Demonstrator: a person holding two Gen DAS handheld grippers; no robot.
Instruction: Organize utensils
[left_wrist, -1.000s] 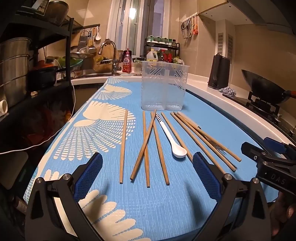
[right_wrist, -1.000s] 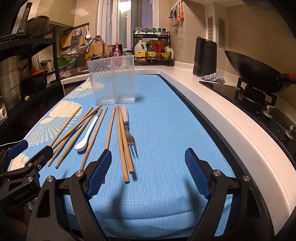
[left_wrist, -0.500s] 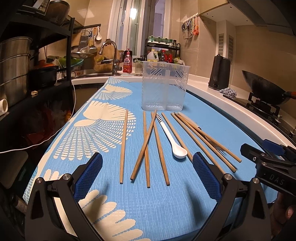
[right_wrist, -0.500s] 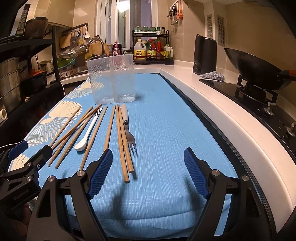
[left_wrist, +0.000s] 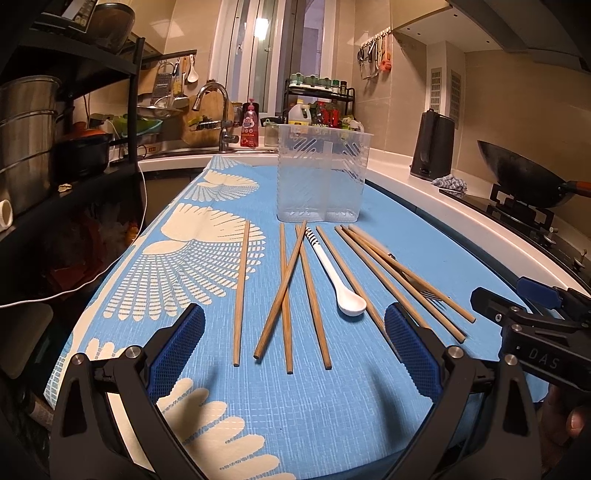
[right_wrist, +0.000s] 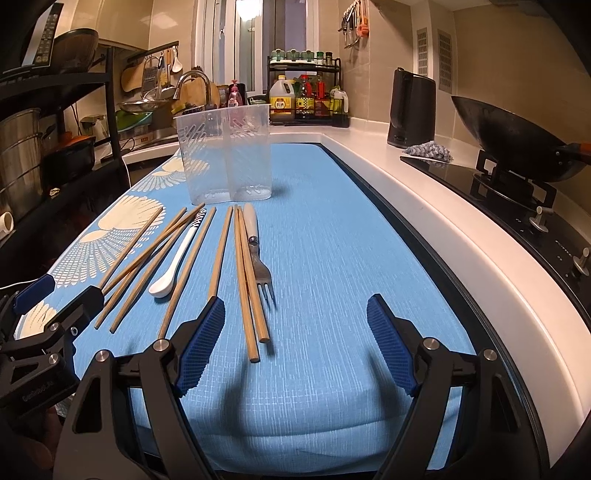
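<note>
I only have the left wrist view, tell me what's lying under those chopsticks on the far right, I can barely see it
Observer: A fork, tines toward the grippers, pale handle toward the clear holder.
Operator: Is it touching the chopsticks?
Observer: Yes, the rightmost chopstick pair lies against its left side and partly over it.
Operator: Is the right gripper over anything?
Observer: The right gripper is open; the near ends of that pair lie between its fingers, untouched.
Operator: Anything right of the fork?
Observer: Only bare blue mat.
</note>
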